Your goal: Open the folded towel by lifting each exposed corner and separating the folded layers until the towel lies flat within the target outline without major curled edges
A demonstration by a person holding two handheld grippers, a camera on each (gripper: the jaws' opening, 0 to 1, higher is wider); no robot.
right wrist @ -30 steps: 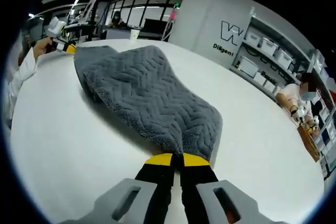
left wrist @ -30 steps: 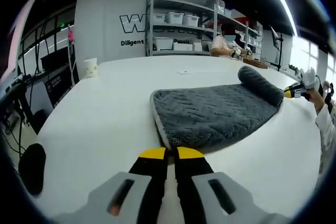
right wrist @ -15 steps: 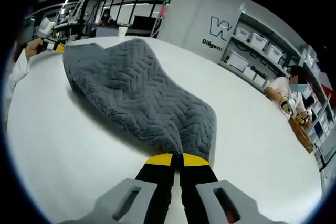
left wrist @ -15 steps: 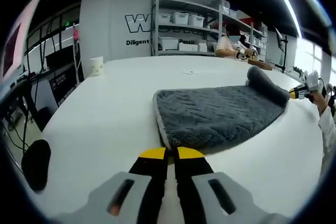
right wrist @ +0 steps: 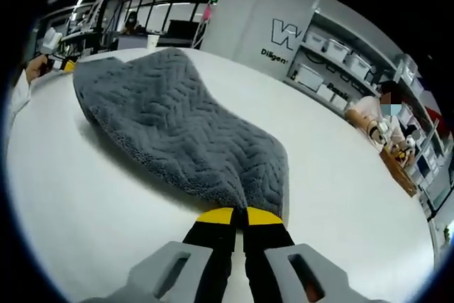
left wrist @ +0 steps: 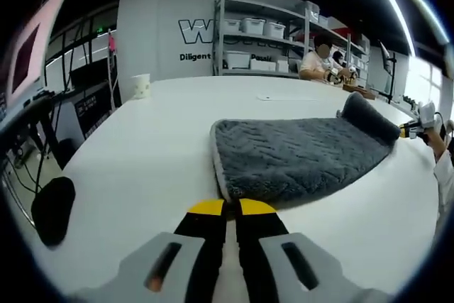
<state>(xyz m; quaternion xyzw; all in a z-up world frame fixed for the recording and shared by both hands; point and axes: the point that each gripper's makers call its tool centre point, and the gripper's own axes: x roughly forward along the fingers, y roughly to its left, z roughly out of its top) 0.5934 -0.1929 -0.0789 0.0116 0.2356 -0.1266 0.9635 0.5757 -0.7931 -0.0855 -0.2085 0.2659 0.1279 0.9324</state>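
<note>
One grey towel (left wrist: 298, 157) is spread on the white bench (left wrist: 149, 147), a corner clamped by each of two hand-held grippers, left (left wrist: 231, 207) and right (right wrist: 238, 216). One paper cup (left wrist: 142, 85) is seen in the left gripper view alone.

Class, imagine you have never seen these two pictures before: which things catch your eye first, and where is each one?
A thick grey towel lies across the white table, stretching away from both cameras. Each pair of yellow-tipped tongs, the left and the right, is closed on a near corner of it. Behind stand shelves of white bins against the back wall, where a person sits.
</note>
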